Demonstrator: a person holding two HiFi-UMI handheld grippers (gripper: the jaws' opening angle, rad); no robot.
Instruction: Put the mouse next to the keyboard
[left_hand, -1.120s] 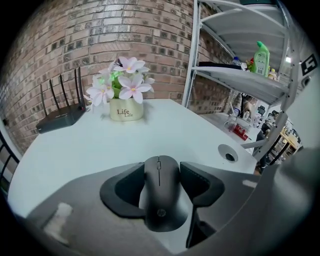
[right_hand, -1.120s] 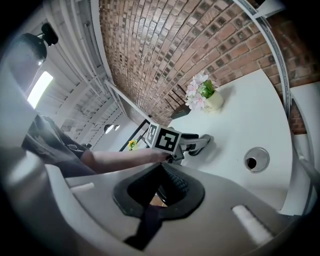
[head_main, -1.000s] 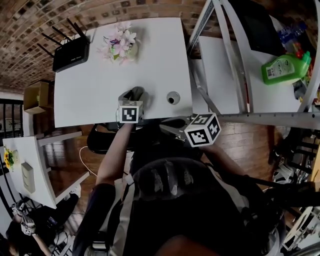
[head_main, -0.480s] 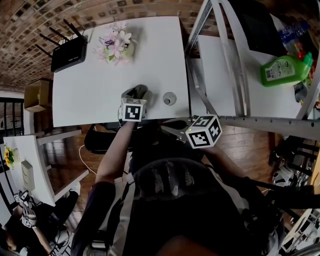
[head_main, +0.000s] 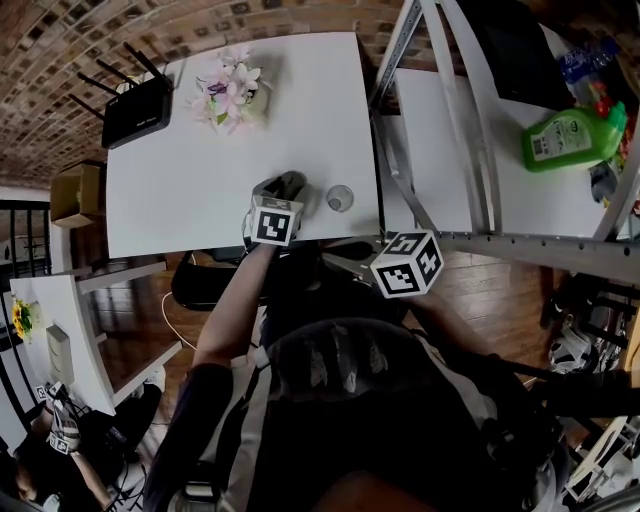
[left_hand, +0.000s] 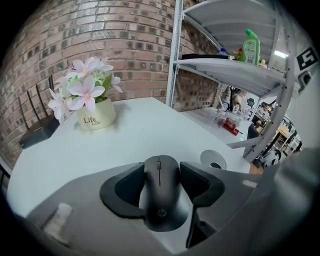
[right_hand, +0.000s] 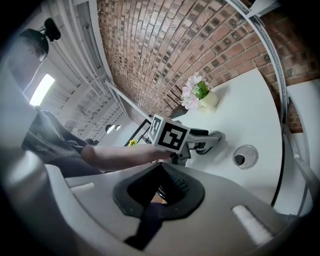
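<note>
White bench (head_main: 200, 190) under the left claw (left_hand: 161, 171), brick wall behind it; metal shelf rack (head_main: 450, 120) to that claw's right, a green bottle (head_main: 565, 135) on one of its shelves; black router (head_main: 138, 105) with antennas at the bench's far left corner, well apart from the claw; flower pot (left_hand: 96, 116) with pink and white blooms ahead of the claw and to its left, apart from it.

Left claw: closed on the mouse (left_hand: 161, 200), one dark pad against each flank; mouse black, nose pointing away from the claw, near the bench's front edge; lifted or resting on the bench, cannot tell; round cable grommet (left_hand: 214, 161) just right of the claw, not touching.

Right claw (right_hand: 161, 167): off the bench's front edge, right of and behind the left claw; pads meeting at the tips, nothing between them.
</note>
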